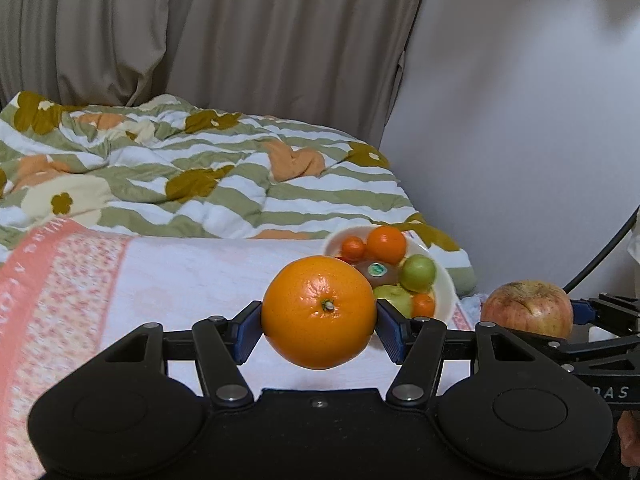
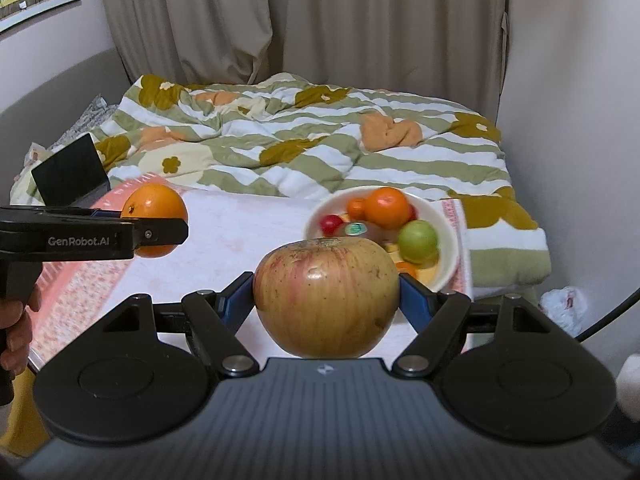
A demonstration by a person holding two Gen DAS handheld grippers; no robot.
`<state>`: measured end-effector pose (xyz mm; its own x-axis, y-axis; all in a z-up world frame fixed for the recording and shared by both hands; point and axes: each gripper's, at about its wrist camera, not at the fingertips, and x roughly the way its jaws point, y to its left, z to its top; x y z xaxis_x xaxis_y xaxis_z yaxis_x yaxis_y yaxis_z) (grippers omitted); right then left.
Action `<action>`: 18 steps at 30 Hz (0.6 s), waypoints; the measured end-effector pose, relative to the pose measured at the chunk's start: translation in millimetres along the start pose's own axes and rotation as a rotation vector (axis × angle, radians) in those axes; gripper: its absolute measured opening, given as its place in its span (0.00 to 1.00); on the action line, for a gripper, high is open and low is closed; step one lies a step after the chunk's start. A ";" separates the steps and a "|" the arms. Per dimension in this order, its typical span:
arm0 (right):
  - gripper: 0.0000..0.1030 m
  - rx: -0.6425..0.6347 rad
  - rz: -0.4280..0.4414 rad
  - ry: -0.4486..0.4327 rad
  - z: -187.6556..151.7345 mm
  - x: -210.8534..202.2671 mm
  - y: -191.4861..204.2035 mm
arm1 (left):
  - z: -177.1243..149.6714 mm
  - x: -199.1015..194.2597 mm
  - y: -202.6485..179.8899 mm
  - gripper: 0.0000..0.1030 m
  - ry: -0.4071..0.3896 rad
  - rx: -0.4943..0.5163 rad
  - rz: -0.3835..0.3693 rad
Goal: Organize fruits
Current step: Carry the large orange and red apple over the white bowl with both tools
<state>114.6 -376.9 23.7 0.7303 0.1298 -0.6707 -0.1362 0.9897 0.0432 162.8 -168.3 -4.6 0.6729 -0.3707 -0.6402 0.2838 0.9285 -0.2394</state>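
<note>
A: Orange peel is being pressed from both sides by the blue pads of the left gripper (image 1: 319, 322); the orange (image 1: 319, 312) is being held clear of the pink towel (image 1: 80, 280), with its stem end being shown to the camera, so its stem axis is lying roughly along the fingers.

B: And further right?

A: The white bowl (image 2: 448, 268), already being filled with small oranges, a kiwi and a green fruit, is being seen ahead of both grippers. From the left jaws it is lying forward and to the right; from the right jaws, forward and only slightly right.

B: So which hand is judged nearer?

A: The right one, probably. The apple (image 2: 326, 298) is being clamped by the right gripper (image 2: 326, 300), jaws spread wide around it, stem dimple being turned upward, its axis being kept near upright.

B: A long axis?

A: None is being offered; both fruits are nearly round, so orientation is likely mattering little for a drop into the bowl.
</note>
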 end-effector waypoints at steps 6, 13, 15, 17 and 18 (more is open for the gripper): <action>0.88 -0.010 -0.009 0.011 4.0 18.1 -41.1 | 4.3 37.5 -24.5 0.62 0.026 0.005 0.007; 0.88 0.039 -0.029 0.029 9.4 45.3 -74.4 | 16.9 93.1 -33.5 0.62 0.073 0.020 -0.002; 0.88 0.055 -0.036 0.035 10.8 54.2 -80.7 | 20.8 108.9 -35.4 0.62 0.088 0.032 -0.005; 0.88 0.070 -0.041 0.044 11.8 61.7 -84.7 | 23.5 123.3 -36.4 0.62 0.103 0.046 -0.007; 0.88 0.079 -0.043 0.049 12.4 66.8 -87.4 | 24.7 131.7 -36.5 0.62 0.117 0.056 -0.006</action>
<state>183.5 -454.0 -15.7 0.7001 0.0861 -0.7088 -0.0511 0.9962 0.0705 257.9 -251.5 -62.2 0.5880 -0.3684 -0.7201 0.3277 0.9224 -0.2043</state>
